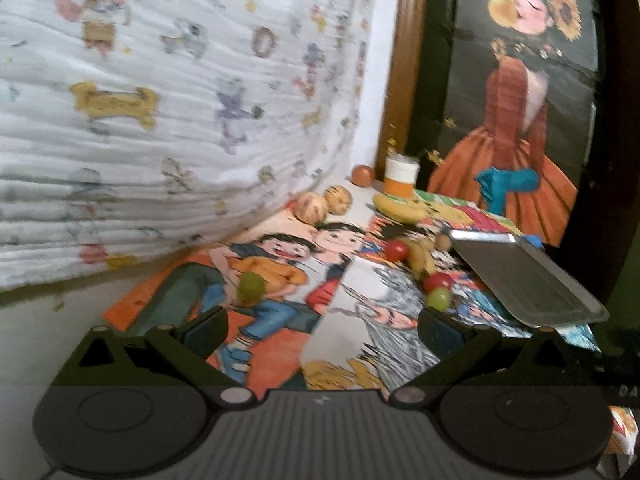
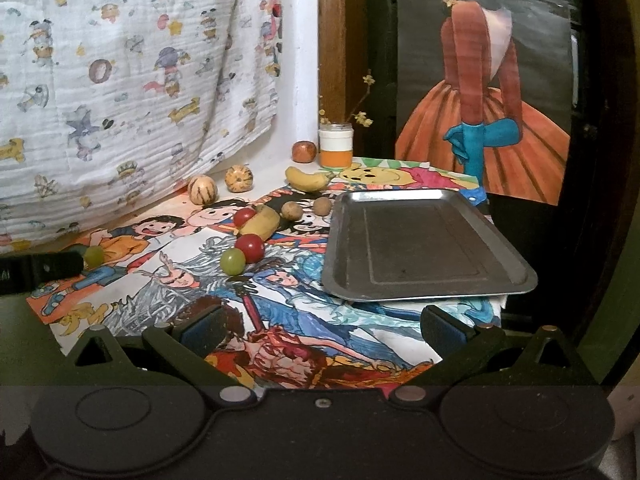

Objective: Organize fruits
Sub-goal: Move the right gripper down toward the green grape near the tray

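Fruits lie on a cartoon-printed cloth (image 2: pixel 320 320): two bananas (image 2: pixel 307 178) (image 2: pixel 262 222), red fruits (image 2: pixel 250 248) (image 2: pixel 243 217), green grapes (image 2: pixel 233 262) (image 2: pixel 94 255), two striped melons (image 2: pixel 202 189) (image 2: pixel 239 178), two brown fruits (image 2: pixel 292 210) and an apple (image 2: pixel 304 151). An empty metal tray (image 2: pixel 420 240) sits at the right. My right gripper (image 2: pixel 324 330) is open and empty in front of the tray. My left gripper (image 1: pixel 320 330) is open and empty, with a green grape (image 1: pixel 251 286) just beyond its left finger. The tray (image 1: pixel 528 276) is ahead to its right.
A white-and-orange jar (image 2: pixel 336 146) stands at the back by the wall. A printed white blanket (image 2: pixel 120 80) hangs at the left. A painting of a woman in an orange dress (image 2: pixel 480 100) leans at the back right. The left gripper's body (image 2: pixel 40 270) shows at the left edge.
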Demonstrator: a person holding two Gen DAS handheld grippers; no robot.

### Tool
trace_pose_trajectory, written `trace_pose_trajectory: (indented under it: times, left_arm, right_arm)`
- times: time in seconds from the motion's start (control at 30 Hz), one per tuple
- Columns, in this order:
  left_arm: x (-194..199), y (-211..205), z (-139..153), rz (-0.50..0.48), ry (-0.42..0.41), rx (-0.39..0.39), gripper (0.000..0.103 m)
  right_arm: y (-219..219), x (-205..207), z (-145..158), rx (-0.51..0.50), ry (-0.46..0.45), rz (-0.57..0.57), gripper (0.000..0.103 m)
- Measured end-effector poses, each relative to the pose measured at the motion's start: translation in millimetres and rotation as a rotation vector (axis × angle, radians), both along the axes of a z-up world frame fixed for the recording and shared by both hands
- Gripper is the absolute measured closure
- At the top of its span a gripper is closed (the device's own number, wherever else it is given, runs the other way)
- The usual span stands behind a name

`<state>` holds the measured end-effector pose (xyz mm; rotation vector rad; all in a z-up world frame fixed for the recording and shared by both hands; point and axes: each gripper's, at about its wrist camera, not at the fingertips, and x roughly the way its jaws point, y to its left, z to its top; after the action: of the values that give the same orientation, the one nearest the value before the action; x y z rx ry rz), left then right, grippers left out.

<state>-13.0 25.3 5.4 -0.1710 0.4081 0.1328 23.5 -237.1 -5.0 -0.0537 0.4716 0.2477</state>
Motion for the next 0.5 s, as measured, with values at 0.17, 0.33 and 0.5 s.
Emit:
trace_pose_trajectory:
  times: [0.17, 0.33, 0.5]
  left_arm:
    - [13, 21, 2, 0.034, 0.015, 0.006, 0.0]
    - [35, 42, 0, 0.045, 0.054, -0.017, 0.0]
    - [59, 53, -4, 0.045, 0.081, -0.039, 0.0]
  right_arm:
    - [10, 8, 4, -0.014, -0.005, 0.085, 0.0]
    - [22, 40, 31, 0.049, 0.005, 0.173, 0.0]
    - [46, 62, 38, 0.088, 0.0, 0.176, 0.0]
